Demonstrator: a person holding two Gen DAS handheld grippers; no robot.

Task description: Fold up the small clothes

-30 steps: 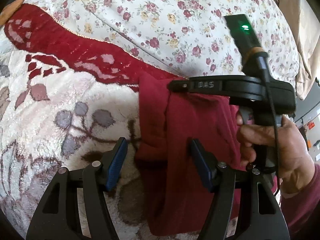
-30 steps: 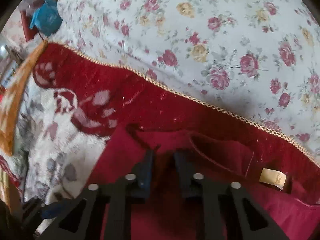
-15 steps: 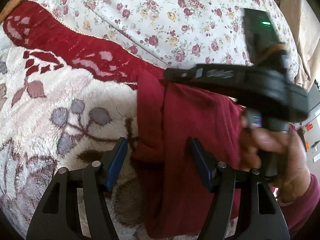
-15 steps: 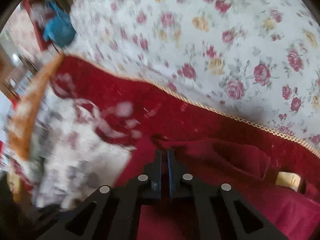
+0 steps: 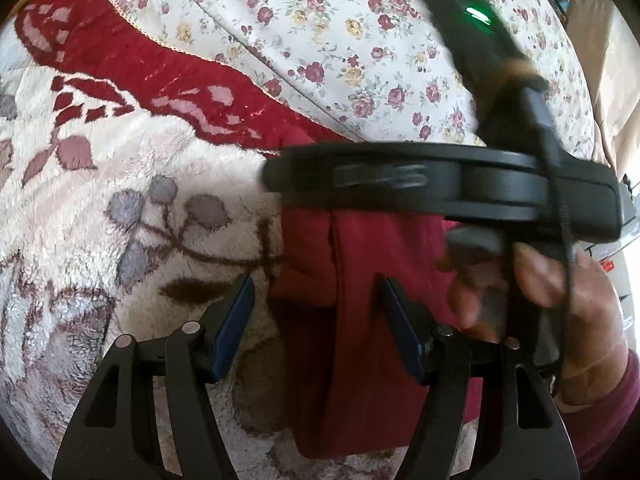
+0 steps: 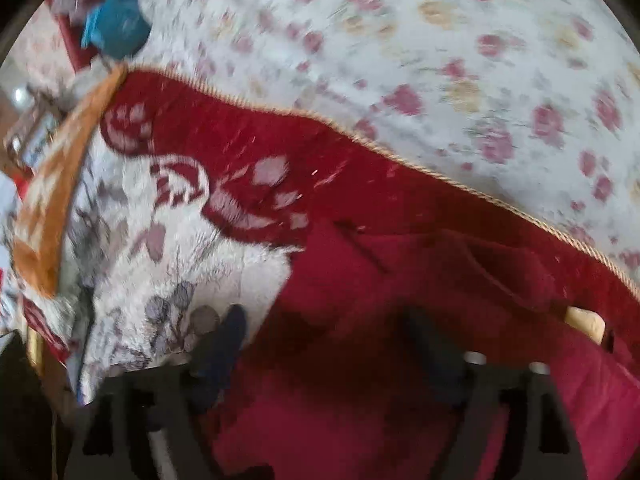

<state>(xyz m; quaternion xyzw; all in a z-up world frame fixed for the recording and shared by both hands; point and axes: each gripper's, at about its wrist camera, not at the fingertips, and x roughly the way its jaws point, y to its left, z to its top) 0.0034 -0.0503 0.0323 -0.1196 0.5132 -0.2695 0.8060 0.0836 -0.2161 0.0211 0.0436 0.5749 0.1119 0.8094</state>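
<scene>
My left gripper (image 5: 316, 320), fingers spread wide, hovers low over the red garment (image 5: 372, 320), whose folded left edge lies between the blue pads (image 5: 234, 326) without touching either. The garment rests on a plush cream blanket (image 5: 120, 184) with a dark-red border and grey leaf motifs, spread on a bed; a floral sheet (image 5: 320, 32) lies beyond the border. My right hand (image 5: 560, 300) holds the second gripper's handle, its black body crossing the left view just above the garment.

Right wrist view, blurred: my right gripper (image 6: 332, 340) has its fingers spread apart, the left one over the blanket beside the garment's edge, the right one over the red cloth; nothing is pinched. A tan label (image 6: 584, 322) shows at the garment's far right. A blue object (image 6: 114, 26) lies off the bed, upper left.
</scene>
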